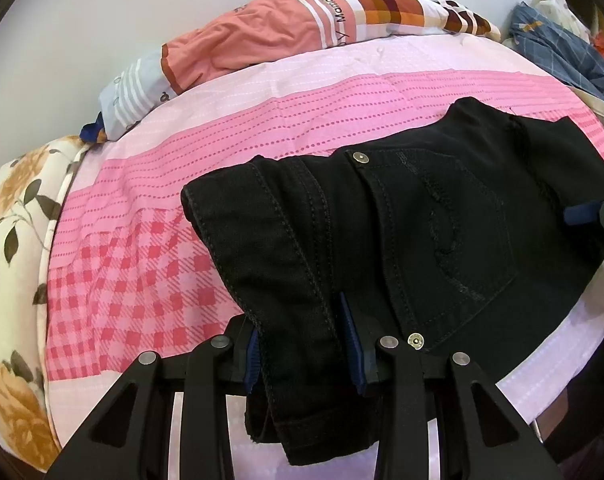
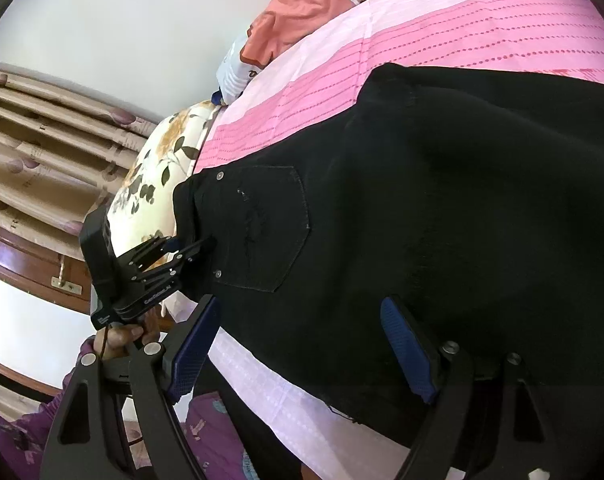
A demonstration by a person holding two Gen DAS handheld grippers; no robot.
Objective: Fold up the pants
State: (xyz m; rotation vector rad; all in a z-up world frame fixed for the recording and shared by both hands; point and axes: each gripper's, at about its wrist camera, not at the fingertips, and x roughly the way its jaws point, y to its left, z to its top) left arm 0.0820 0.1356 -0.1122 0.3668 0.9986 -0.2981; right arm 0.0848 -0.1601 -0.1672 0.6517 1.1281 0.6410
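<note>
My left gripper [image 1: 304, 344] pinches the waistband of the black pants [image 1: 422, 216], lifting that edge. My right gripper [image 2: 302, 348] is spread wide over the fabric, gripping nothing. The pants lie on the pink bed sheet [image 1: 262, 120], with a folded quilt [image 1: 302, 20] by the wall behind.
</note>
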